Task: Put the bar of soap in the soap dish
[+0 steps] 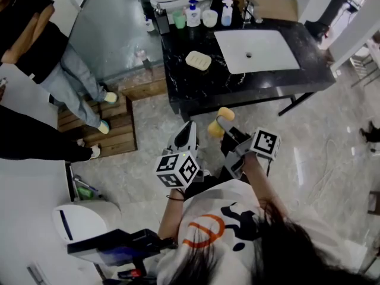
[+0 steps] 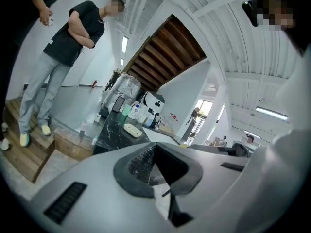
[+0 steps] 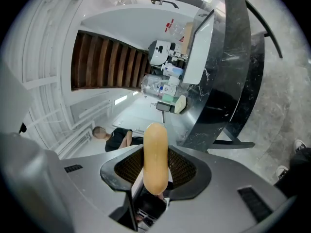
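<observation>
My right gripper (image 1: pixel 221 122) is shut on a yellow bar of soap (image 3: pixel 155 157), which stands on edge between its jaws. In the head view the soap (image 1: pixel 218 123) hangs over the floor, just in front of the black marble counter (image 1: pixel 196 85). A cream soap dish (image 1: pixel 198 60) lies on that counter, left of the white sink (image 1: pixel 256 51); it also shows small in the left gripper view, soap dish (image 2: pixel 132 129), and the right gripper view, soap dish (image 3: pixel 180 104). My left gripper (image 1: pixel 189 133) is shut with nothing in it, held beside the right one.
Bottles, a green cup and a white bowl (image 1: pixel 209 18) stand at the counter's back edge. A person in jeans (image 1: pixel 71 82) stands on wooden steps (image 1: pixel 107 126) to the left. A white and blue appliance (image 1: pixel 83 221) sits on the floor near me.
</observation>
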Action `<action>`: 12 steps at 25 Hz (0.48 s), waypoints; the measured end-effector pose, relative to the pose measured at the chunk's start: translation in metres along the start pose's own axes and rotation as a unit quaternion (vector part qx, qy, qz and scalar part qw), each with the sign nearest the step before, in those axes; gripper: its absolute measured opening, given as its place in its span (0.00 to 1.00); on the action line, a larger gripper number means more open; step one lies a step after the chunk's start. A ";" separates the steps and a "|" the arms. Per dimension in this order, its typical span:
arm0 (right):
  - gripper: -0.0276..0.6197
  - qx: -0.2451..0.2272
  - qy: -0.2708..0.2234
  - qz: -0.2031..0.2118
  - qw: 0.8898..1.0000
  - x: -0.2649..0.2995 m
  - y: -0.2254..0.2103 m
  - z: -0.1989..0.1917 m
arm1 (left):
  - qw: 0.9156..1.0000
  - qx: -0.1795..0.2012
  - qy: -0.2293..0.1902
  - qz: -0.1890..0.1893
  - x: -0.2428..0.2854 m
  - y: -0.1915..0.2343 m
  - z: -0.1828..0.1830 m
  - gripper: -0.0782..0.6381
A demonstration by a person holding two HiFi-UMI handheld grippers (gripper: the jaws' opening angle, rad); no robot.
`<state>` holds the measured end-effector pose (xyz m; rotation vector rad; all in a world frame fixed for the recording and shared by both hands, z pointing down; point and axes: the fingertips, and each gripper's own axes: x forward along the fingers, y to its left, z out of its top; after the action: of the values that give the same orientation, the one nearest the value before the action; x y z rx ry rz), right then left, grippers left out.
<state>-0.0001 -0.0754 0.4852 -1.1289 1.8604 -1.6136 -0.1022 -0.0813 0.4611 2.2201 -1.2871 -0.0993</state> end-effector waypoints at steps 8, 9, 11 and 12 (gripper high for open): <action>0.29 0.004 0.003 -0.004 1.000 0.002 -0.004 -0.003 | 1.000 -0.014 0.003 0.003 0.000 0.008 -0.003 0.11; 0.29 0.004 0.005 -0.003 1.000 0.003 -0.005 -0.003 | 1.000 -0.015 0.003 0.004 0.001 0.009 -0.004 0.11; 0.29 0.006 0.009 -0.004 1.000 0.005 -0.007 -0.004 | 1.000 -0.016 0.004 0.006 0.003 0.010 -0.005 0.11; 0.29 0.007 0.011 -0.005 1.000 0.006 -0.008 -0.004 | 1.000 -0.016 0.004 0.006 0.003 0.010 -0.005 0.11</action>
<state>-0.0046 -0.0772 0.4947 -1.1195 1.8568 -1.6491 -0.1067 -0.0855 0.4716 2.1826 -1.2851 -0.1049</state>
